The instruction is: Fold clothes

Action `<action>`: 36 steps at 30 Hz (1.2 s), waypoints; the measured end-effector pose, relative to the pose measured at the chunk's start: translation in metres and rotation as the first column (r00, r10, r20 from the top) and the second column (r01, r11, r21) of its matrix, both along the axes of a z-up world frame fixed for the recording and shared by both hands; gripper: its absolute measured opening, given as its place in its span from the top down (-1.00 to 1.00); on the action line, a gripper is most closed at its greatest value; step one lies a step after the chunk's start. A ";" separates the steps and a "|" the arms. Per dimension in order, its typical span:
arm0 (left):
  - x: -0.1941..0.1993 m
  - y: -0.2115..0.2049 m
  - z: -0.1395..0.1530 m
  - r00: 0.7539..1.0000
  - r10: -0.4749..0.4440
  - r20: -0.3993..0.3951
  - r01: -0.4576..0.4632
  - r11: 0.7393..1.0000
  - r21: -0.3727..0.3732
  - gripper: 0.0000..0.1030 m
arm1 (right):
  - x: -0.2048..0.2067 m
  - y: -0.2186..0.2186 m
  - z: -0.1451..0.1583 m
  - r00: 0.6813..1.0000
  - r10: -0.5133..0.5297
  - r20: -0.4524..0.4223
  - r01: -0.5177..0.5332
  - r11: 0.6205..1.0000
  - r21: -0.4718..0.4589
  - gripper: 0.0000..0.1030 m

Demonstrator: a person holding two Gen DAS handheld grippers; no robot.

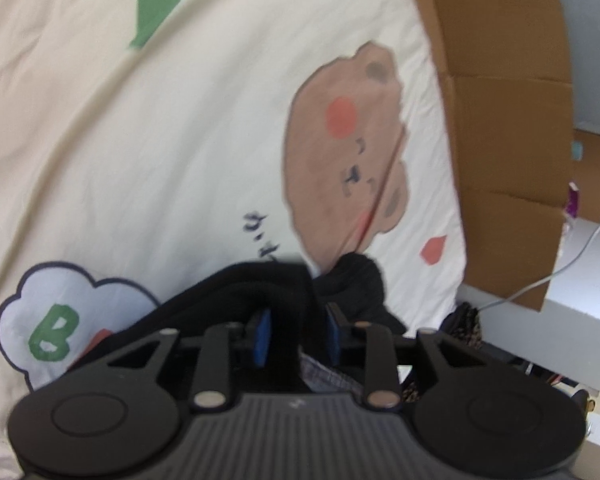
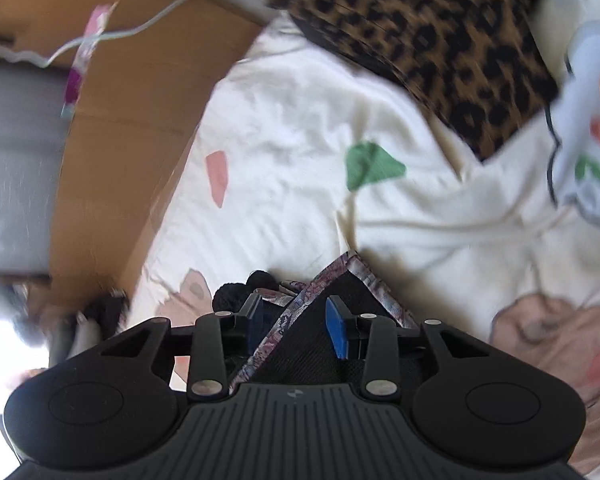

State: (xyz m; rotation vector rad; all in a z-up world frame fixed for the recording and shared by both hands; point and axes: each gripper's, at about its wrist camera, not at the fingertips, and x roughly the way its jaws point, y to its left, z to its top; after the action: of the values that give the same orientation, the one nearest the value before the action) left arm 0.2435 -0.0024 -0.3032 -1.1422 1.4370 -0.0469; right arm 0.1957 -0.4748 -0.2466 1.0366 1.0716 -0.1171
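Observation:
A black garment [image 1: 356,280] lies bunched on the cream printed bedsheet [image 1: 160,140], right in front of my left gripper [image 1: 296,320]. That gripper's blue pads [image 1: 260,336] stand apart, with a fold of the black cloth loose between them. In the right wrist view the same black garment [image 2: 350,286] shows a pink-grey patterned trim [image 2: 300,304]. The trim runs slantwise through the gap of my right gripper [image 2: 296,316]. Its blue pads [image 2: 336,328] are spread and do not press on the cloth.
A leopard-print garment [image 2: 440,40] lies on the sheet at the far side of the right wrist view. A brown cardboard box [image 1: 500,120] borders the sheet's edge, also the cardboard box [image 2: 132,120] on the left there. A white cable [image 1: 560,264] trails over it.

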 end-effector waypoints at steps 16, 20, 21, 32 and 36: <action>0.056 0.004 0.155 0.941 -0.322 0.104 0.285 0.920 0.271 0.27 | 0.019 0.001 0.116 0.883 0.465 -0.065 -0.466 0.851 -0.241 0.28; 0.059 0.006 0.160 0.930 -0.354 0.103 0.312 0.904 0.293 0.20 | 0.018 -0.004 0.114 0.876 0.478 -0.061 -0.476 0.840 -0.259 0.27; 0.058 0.006 0.158 0.928 -0.357 0.104 0.315 0.904 0.290 0.20 | 0.018 -0.005 0.111 0.876 0.479 -0.060 -0.477 0.840 -0.259 0.27; 0.039 -0.011 0.088 0.883 -0.442 0.160 0.356 0.851 0.385 0.10 | 0.010 -0.003 0.033 0.878 0.476 0.039 -0.453 0.855 -0.253 0.27; 0.027 -0.013 0.059 0.879 -0.436 0.192 0.335 0.852 0.403 0.11 | 0.012 0.006 0.007 0.866 0.497 0.053 -0.454 0.826 -0.333 0.27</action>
State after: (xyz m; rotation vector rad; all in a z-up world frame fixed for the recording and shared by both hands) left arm 0.2707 -0.0153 -0.2438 -0.5053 1.3344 -0.2146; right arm 0.2078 -0.4689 -0.2400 0.4606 1.1139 0.1882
